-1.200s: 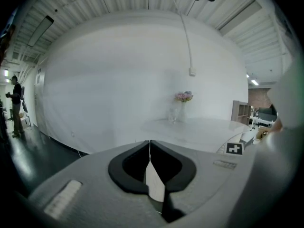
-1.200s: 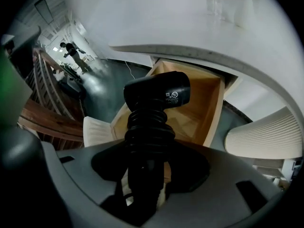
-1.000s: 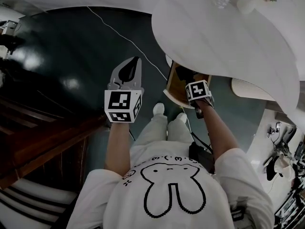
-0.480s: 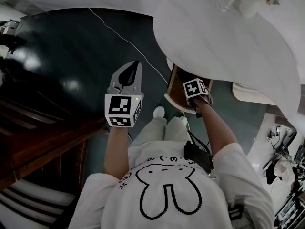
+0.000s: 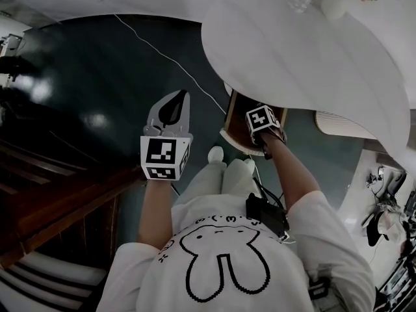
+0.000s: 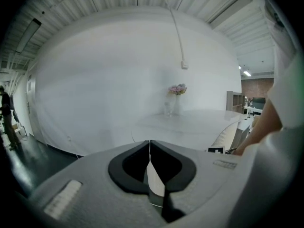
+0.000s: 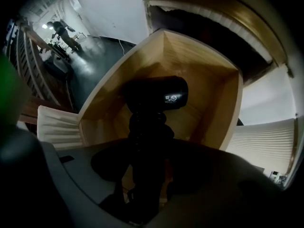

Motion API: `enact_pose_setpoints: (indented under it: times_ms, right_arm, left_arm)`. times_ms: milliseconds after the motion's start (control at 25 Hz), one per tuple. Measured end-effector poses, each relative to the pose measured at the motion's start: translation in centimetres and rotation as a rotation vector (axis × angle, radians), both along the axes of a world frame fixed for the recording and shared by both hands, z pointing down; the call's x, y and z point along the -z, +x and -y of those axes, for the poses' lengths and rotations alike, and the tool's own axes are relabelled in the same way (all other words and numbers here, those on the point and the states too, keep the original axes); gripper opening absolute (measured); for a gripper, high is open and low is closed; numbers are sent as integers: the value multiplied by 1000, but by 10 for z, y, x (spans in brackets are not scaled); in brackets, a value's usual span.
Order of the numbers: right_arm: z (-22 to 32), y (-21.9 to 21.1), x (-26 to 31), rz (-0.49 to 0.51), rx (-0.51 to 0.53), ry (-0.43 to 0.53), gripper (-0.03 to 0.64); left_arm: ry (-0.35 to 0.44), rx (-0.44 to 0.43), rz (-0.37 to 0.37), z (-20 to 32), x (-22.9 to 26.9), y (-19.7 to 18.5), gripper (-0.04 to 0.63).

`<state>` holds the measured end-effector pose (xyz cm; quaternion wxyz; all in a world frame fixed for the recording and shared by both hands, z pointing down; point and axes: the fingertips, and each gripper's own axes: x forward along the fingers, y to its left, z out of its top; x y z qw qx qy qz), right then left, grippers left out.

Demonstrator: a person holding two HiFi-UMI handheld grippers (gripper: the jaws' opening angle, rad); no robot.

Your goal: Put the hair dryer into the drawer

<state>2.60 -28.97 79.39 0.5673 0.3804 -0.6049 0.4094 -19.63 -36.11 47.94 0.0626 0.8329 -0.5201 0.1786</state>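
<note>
A black hair dryer (image 7: 156, 95) hangs inside the open wooden drawer (image 7: 204, 75), its barrel pointing across the drawer and its handle running down between my right jaws. My right gripper (image 7: 145, 175) is shut on that handle. In the head view the right gripper (image 5: 258, 117) reaches into the drawer (image 5: 234, 130) under the rim of the round white table (image 5: 305, 57); its jaws are hidden there. My left gripper (image 5: 171, 109) is held out over the dark floor, left of the drawer. Its jaws are shut with nothing between them (image 6: 150, 146).
A white cable (image 5: 162, 54) runs across the dark glossy floor. Dark wooden stairs and a rail (image 5: 65, 194) lie to the left. A white ribbed chair back (image 5: 338, 122) stands right of the drawer. A vase with flowers (image 6: 176, 96) sits on the table. The person's feet (image 5: 218, 153) are just below the drawer.
The right gripper has moved a little forward and left, carrying the hair dryer further into the drawer. The left gripper has stayed almost in place.
</note>
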Motion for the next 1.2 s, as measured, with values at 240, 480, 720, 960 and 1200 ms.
enact_pose_setpoints:
  times_ms: [240, 480, 720, 960, 1200]
  right_arm:
    - [4, 5, 10, -83, 41, 81, 233]
    - [-4, 14, 26, -103, 44, 119, 233]
    - [-18, 22, 50, -69, 13, 155, 230]
    - [-32, 13, 74, 174, -68, 158, 181]
    - [-27, 28, 110, 227, -86, 263, 0]
  left_arm:
    - [9, -42, 6, -3, 4, 17, 17]
    - [11, -66, -6, -7, 11, 36, 17]
    - [21, -82, -35, -14, 22, 56, 17]
    - [25, -91, -55, -22, 36, 75, 17]
    - [40, -85, -68, -24, 49, 84, 17]
